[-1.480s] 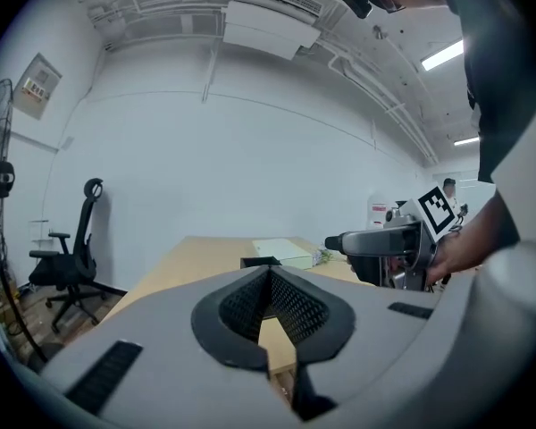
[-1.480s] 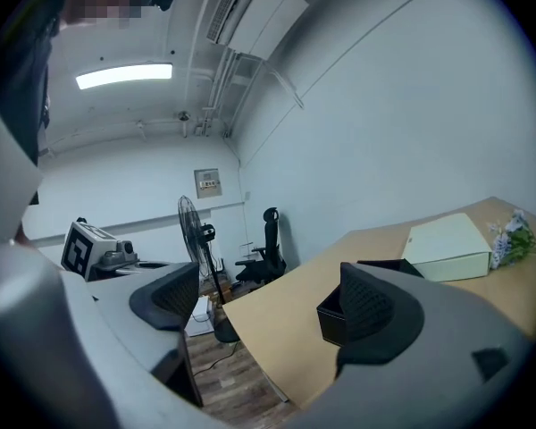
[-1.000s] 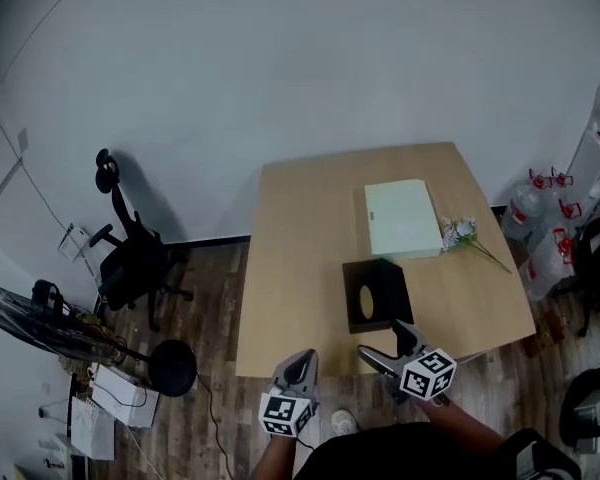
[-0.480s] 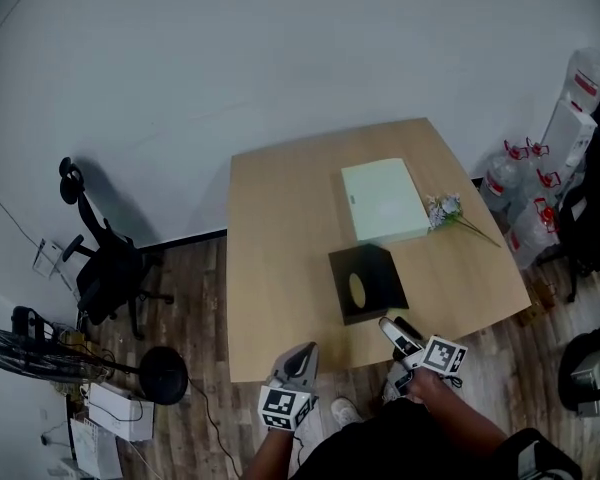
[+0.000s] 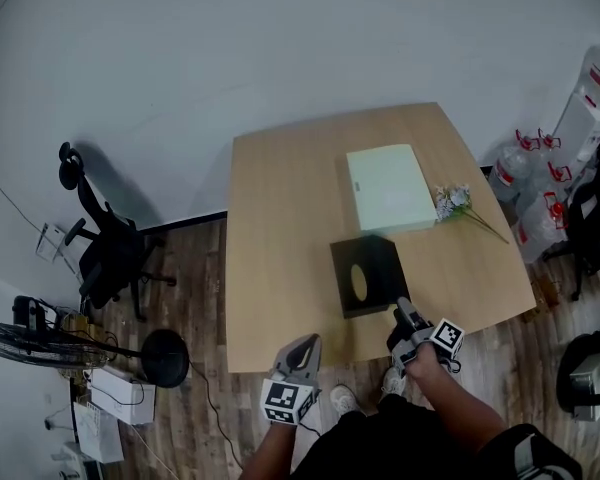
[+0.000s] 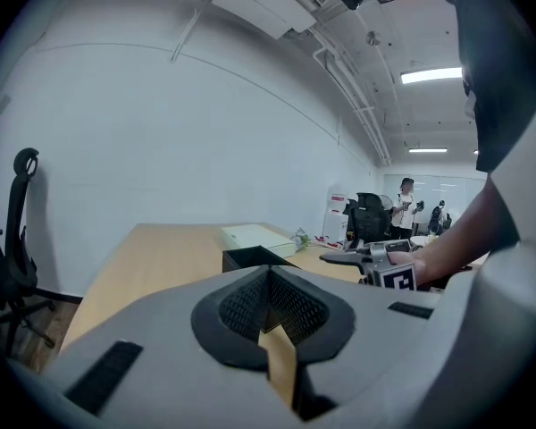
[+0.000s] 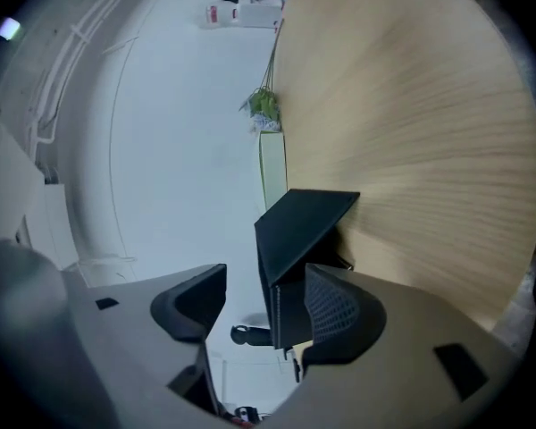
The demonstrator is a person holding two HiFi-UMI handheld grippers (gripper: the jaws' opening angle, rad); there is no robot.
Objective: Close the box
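Presently: black box (image 5: 368, 275) sits on the surface (image 5: 280, 268), toward the near edge and right of middle. From the head view its top is dark with an oval opening. A flap stands raised along one side, seen in the right gripper view.

Right tongs (image 7: 266, 273) are rolled onto their side at the box's near corner. Jaws are spread and have just been closing. The box's edge stands between them, close against one pad (image 7: 335, 311) and clear of the other. No pinch made out.

Left tongs (image 6: 270, 273) are held off the near edge, left of the box. Pads are pressed together with nothing between them.

Pale box (image 5: 390, 188) lies just beyond the black one, apart from it. Flowers (image 5: 453, 200) lie beside its right end. Chair (image 5: 105, 253) stands on the floor, well left of the surface.
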